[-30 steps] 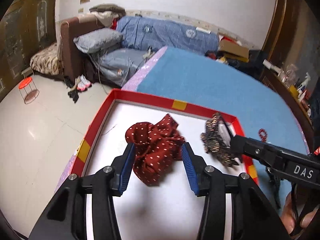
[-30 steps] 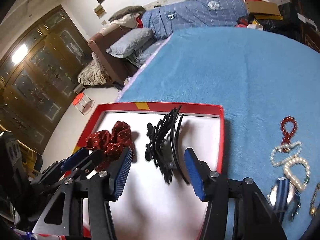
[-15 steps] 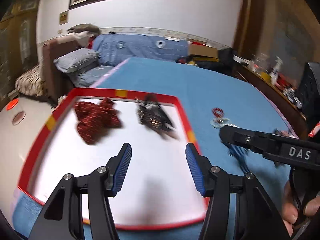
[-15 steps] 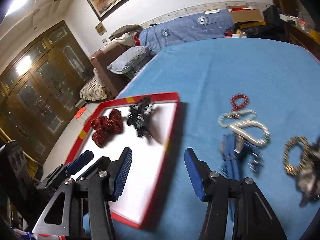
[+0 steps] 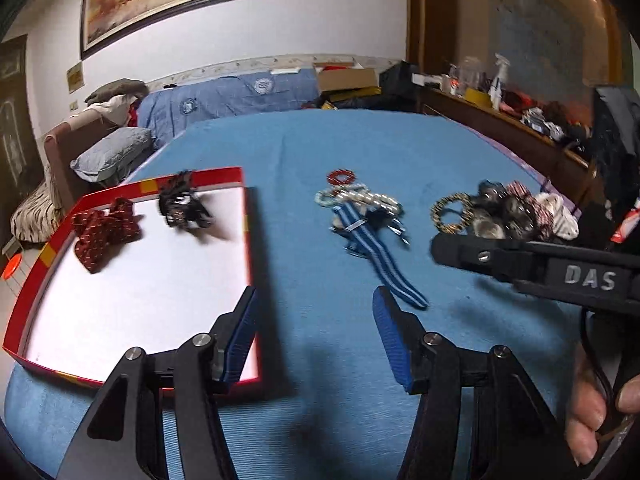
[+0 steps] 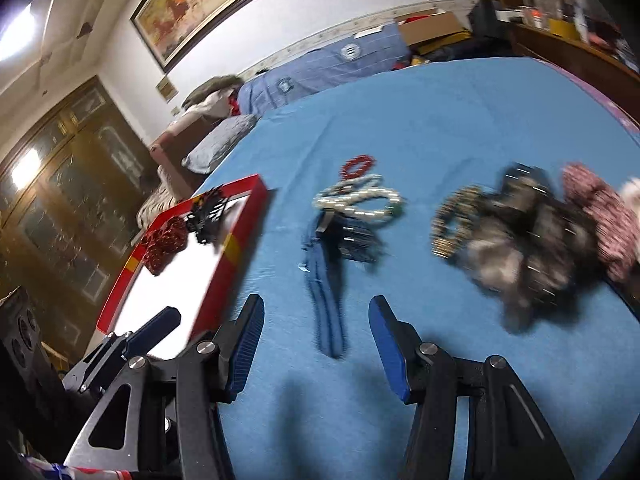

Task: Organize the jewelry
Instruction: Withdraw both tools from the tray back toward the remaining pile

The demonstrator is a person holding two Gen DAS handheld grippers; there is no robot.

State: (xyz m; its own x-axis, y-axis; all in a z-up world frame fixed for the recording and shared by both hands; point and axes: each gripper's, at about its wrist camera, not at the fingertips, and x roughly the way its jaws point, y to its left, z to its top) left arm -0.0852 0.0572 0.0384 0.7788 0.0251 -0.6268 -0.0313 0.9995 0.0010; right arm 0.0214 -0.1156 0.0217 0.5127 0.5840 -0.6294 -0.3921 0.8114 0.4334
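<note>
A red-rimmed white tray point(image 5: 244, 216) point(image 6: 240, 236) lies on the blue bedspread, holding a dark red dotted scrunchie point(image 5: 105, 233) point(image 6: 164, 242) and a black hair claw point(image 5: 182, 205) point(image 6: 208, 212). To its right lie a blue striped strap point(image 5: 384, 268) point(image 6: 328, 300), pearl strands point(image 5: 360, 198) point(image 6: 360, 200), a red bead ring point(image 5: 342, 177) point(image 6: 358, 165), a leopard-print ring point(image 5: 452, 212) point(image 6: 454, 220) and a pile of scrunchies point(image 5: 520, 212) point(image 6: 540, 240). My left gripper point(image 5: 314, 336) is open and empty over the tray's right edge. My right gripper point(image 6: 316, 344) is open and empty above the strap's near end.
The bed point(image 5: 360, 140) has pillows and folded bedding point(image 5: 240, 94) at its far end. A wooden sideboard point(image 5: 500, 128) with clutter runs along the right. A sofa point(image 5: 64, 148) and floor lie to the left.
Both grippers have drawn back from the tray and swung right, leaving the scrunchie and the hair claw in it. The loose jewelry on the bedspread has come into view.
</note>
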